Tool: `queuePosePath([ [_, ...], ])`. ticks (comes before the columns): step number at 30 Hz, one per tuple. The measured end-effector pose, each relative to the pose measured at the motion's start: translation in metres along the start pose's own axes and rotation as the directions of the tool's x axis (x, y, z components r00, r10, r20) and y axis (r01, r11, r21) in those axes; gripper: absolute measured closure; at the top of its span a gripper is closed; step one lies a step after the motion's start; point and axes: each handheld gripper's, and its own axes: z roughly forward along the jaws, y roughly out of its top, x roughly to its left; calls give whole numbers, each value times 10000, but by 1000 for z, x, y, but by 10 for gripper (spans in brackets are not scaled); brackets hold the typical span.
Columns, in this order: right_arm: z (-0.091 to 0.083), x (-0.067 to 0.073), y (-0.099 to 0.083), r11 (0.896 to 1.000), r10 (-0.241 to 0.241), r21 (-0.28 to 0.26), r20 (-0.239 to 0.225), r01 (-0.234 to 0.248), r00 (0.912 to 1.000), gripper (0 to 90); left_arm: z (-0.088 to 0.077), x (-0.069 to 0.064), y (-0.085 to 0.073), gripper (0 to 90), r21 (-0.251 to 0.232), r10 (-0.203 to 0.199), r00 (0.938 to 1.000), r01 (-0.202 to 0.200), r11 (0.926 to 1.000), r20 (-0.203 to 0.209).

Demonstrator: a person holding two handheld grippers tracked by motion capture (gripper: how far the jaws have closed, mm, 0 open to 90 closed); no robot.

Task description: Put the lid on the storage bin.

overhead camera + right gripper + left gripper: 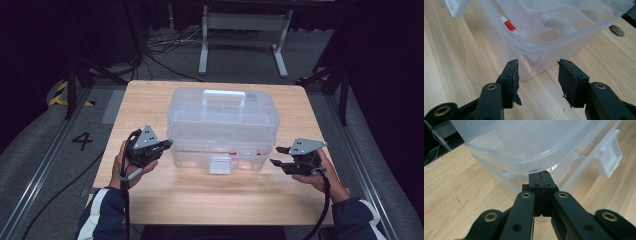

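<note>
Clear plastic is the stuff of the box (pixel 222 125), which sits mid-table (pixel 150 195) with its latch (pixel 220 164) facing the person. The left gripper (pixel 167 144), pressed together on nothing, noses under the box's lid rim; the right gripper (pixel 279 156), spread with nothing between, waits beside the box's right end. Likely step: raising the lid; next calls for steadying the base. The right gripper view shows a red-and-white tube (pixel 510 26) inside the box.

The clear storage box (pixel 529 147) runs past the frame edges in both gripper views; its cloudy walls blur the red-and-white item (pixel 510 26) inside.
</note>
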Motion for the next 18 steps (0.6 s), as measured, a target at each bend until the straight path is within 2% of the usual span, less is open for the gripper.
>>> queuePosePath([
  [4, 2, -1, -3, 9999, 106, 62, -28, -106, 9999, 491, 2, -1, -3, 900, 223, 73, 9999, -71, 9997, -73],
  [18, 6, 1, -4, 9998, 92, 179, -154, -89, 9998, 478, 4, -1, -10, 900, 485, 44, 10000, -43, 9988, -18],
])
